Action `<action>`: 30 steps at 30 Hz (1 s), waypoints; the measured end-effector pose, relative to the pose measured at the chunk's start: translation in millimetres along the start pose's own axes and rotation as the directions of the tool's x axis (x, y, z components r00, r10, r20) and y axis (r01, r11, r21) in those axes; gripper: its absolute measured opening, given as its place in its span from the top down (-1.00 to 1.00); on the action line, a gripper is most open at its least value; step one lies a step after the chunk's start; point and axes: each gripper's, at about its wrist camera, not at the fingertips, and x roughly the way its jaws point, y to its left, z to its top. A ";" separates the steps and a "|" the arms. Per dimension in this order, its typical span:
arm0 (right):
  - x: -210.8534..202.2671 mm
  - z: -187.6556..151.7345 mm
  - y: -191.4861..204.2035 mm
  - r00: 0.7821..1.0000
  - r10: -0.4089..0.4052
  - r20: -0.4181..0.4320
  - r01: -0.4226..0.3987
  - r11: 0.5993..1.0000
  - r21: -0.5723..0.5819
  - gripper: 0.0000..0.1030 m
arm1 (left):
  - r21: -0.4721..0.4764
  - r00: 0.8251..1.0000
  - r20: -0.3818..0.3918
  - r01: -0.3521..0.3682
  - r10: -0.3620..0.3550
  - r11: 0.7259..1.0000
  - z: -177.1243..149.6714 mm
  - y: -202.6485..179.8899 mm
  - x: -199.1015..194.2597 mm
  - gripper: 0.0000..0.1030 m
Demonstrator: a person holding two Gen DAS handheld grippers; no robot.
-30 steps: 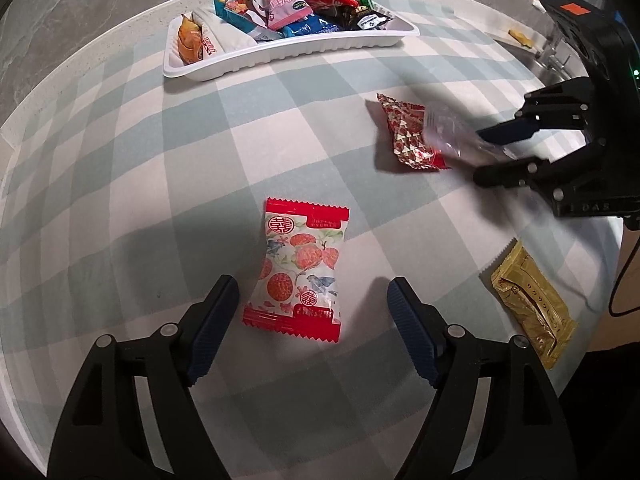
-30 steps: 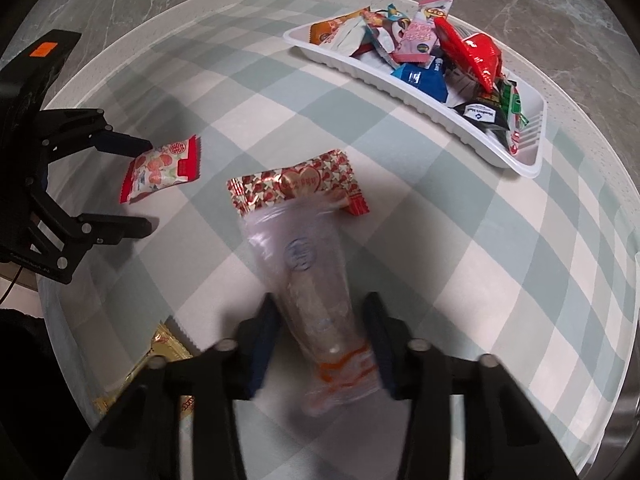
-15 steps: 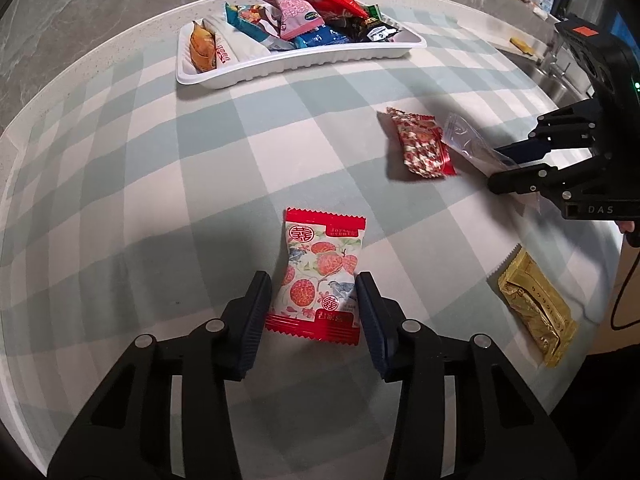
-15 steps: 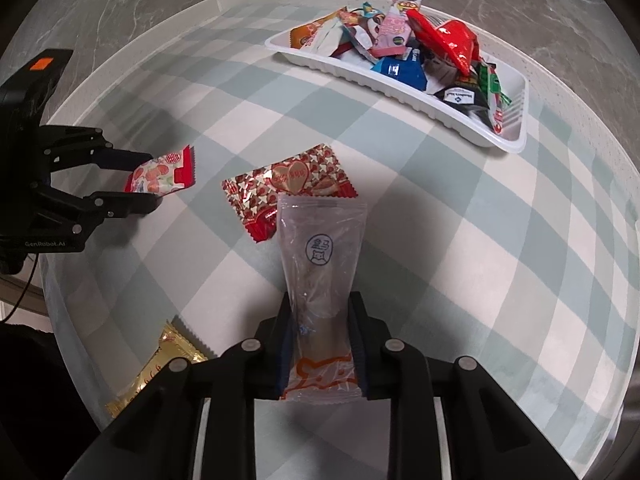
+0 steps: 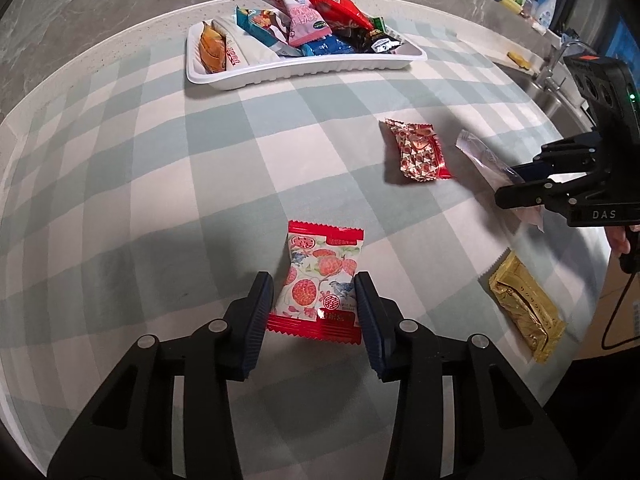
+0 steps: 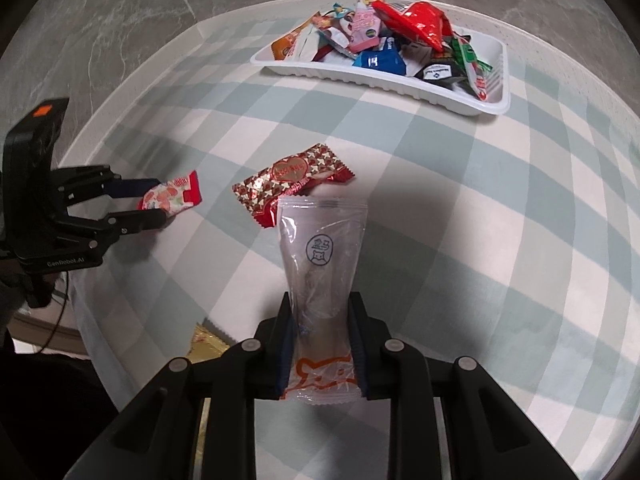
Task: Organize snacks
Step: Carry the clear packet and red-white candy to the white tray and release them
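Observation:
My left gripper (image 5: 314,300) is shut on a red-and-white lychee snack packet (image 5: 322,280) and holds it just above the checked tablecloth; it also shows in the right wrist view (image 6: 174,196). My right gripper (image 6: 320,320) is shut on a clear plastic snack packet (image 6: 320,248) with an orange end, lifted off the table; it shows in the left wrist view (image 5: 488,164) too. A white tray (image 5: 304,70) full of several snacks stands at the far edge, also in the right wrist view (image 6: 384,80).
A red star-patterned packet (image 5: 420,150) lies on the cloth between the grippers, also in the right wrist view (image 6: 292,182). A gold packet (image 5: 526,304) lies near the table's right edge. A sink and tap (image 5: 550,72) lie beyond the table.
My left gripper closed on the lychee packet and lifted it. My right gripper tightened on the clear packet and raised it. Both views moved back from the tray a little.

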 end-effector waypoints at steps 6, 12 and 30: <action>-3.7 -3.8 -5.4 0.999 0.049 0.021 -0.050 0.997 0.064 0.48 | -0.012 1.000 0.009 0.014 -0.014 1.000 0.7 2.9 -5.2 0.24; -11.7 -4.4 -11.2 0.994 0.100 0.053 -0.106 0.985 0.134 0.48 | -0.022 0.999 0.026 0.027 -0.027 0.999 5.6 5.7 -11.3 0.24; -32.5 3.1 -30.6 0.977 0.163 0.139 -0.195 0.946 0.259 0.48 | -0.064 0.994 0.065 0.087 -0.083 0.994 30.8 14.3 -18.5 0.24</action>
